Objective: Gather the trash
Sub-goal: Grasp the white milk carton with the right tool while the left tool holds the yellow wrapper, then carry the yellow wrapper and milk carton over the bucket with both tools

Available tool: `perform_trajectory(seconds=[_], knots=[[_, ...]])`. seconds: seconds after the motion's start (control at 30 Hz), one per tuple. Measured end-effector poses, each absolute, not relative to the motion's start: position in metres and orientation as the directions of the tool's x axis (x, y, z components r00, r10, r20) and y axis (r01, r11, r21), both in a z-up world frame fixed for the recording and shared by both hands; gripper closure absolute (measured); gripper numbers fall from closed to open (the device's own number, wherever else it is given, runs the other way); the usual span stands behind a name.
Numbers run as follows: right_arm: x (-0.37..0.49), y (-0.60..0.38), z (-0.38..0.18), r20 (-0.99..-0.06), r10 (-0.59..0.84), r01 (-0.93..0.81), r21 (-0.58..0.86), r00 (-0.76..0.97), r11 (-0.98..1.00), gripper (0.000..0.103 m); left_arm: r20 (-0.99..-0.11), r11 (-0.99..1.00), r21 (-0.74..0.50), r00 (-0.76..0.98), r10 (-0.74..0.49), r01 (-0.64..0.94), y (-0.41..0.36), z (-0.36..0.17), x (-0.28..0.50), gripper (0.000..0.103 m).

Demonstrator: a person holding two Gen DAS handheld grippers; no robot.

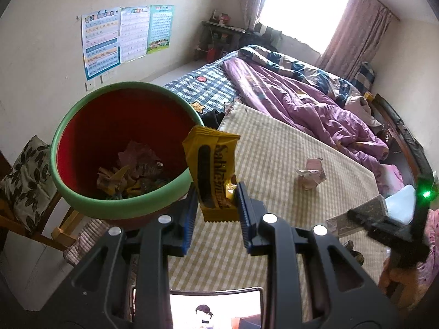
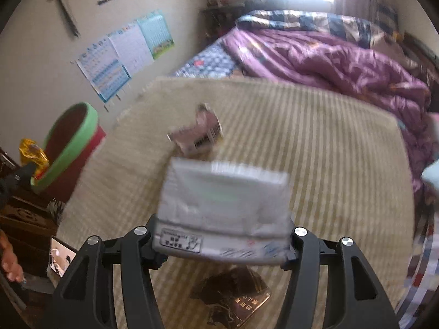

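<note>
Yellow foil wrapper (image 1: 212, 175), light, crinkly, slick; clamped low between fingers (image 1: 189, 213) of left gripper (image 1: 216, 205), upper part standing free just beside green rim of red bin (image 1: 82, 197). Likely to flop or slip; hold near sealed bottom edge seems sound. Grey-white packet (image 2: 223, 208), thin, soft, blurred; pinched by its near edge in right gripper (image 2: 222, 249), above checked blanket (image 2: 329, 164). Crumpled pink carton (image 1: 311, 174) lies loose on blanket, well apart from bin; light, crushable, best gripped across folded body. Dark wrapper (image 2: 233, 298) lies below packet.
</note>
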State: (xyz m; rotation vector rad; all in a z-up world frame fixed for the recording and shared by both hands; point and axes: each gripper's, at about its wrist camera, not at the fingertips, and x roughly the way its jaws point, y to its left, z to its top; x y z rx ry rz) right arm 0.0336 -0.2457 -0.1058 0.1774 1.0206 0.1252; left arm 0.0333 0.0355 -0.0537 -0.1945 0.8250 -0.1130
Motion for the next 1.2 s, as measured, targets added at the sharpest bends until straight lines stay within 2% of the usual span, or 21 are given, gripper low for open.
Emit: perform_trajectory(seconds=[0.03,0.07,0.47,1.2], knots=[[0.032,-0.247,-0.108,-0.832,0.204,-0.018,0.227,0.516,0.974,0.048,-0.717,0.976,-0.216,0.674,-0.177,0.026,0.035,-0.053,0.033,0.076],[0.030,-0.247,-0.108,-0.830,0.207,-0.013,0.234,0.518,0.972,0.052,-0.716,0.976,-0.216,0.675,-0.177,0.027,0.035,-0.053,0.034,0.076],[0.026,-0.237,-0.064,-0.765,0.212,-0.025,0.249,0.608,0.968,0.052,-0.699,0.977,-0.210,0.692,-0.177,0.038,0.046,-0.048,0.038,0.076],[0.060,-0.085,-0.035,-0.723,0.333,-0.190,0.275,0.605,0.942,0.052,-0.699,0.976,-0.211,0.692,-0.182,0.043,0.134,-0.049,0.055,0.076]])
